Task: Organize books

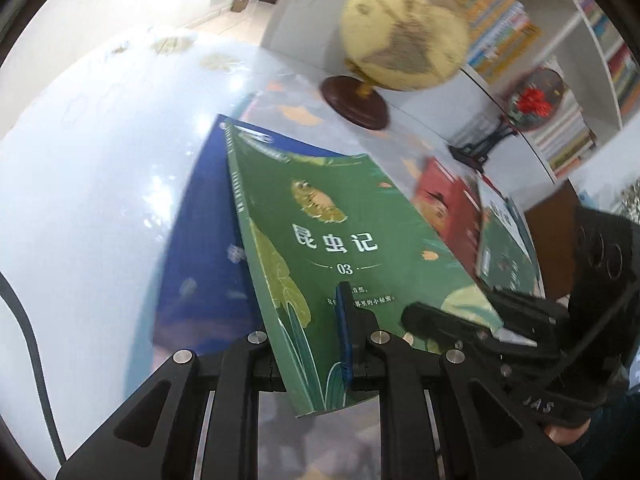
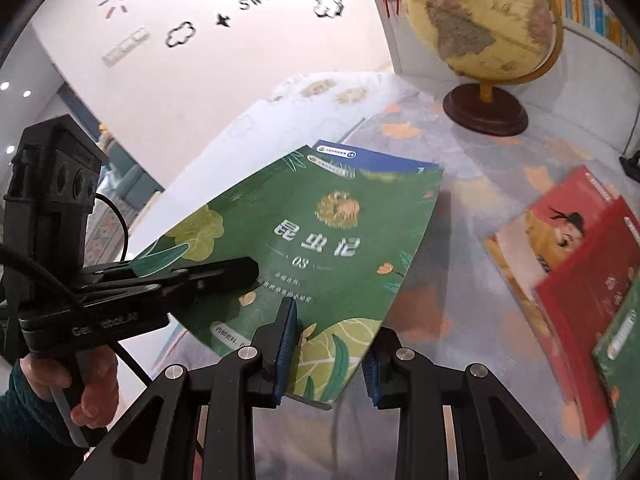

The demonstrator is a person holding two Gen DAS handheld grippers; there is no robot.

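Together, my two grippers carry a stack of two thin paperbacks, a green-covered book [image 1: 340, 240] lying on a blue-covered book [image 1: 200, 248], lifted above the glossy patterned table [image 1: 100, 168]. My left gripper [image 1: 320, 344] points steeply down and is clamped on the stack's near edge; one blue-padded finger [image 1: 344, 336] lies across the green cover, while the other is hidden beneath. My right gripper [image 2: 326, 354] also tilts down at the stack's near corner. Its left blue pad [image 2: 286, 350] rests on the green cover, but the right pad [image 2: 370, 376] stands apart from the book's edge, so it is not squeezing anything.

Beyond the stack, a cream globe on a dark round wooden base [image 1: 404, 36] stands on the table. To the right, loose books lie spread flat: a red-covered one [image 2: 576, 240] partly overlapped by others, with a green one [image 2: 624, 360] at the frame's edge.

My right wrist view shows the left gripper from the side, biting the green cover, and my hand [image 2: 94, 388] in a dark teal sleeve [image 2: 20, 404] on its handle. My left wrist view alone shows bookshelves [image 1: 500, 24] packed with colourful spines and a small round ornament with red flowers on a black stand [image 1: 536, 100].
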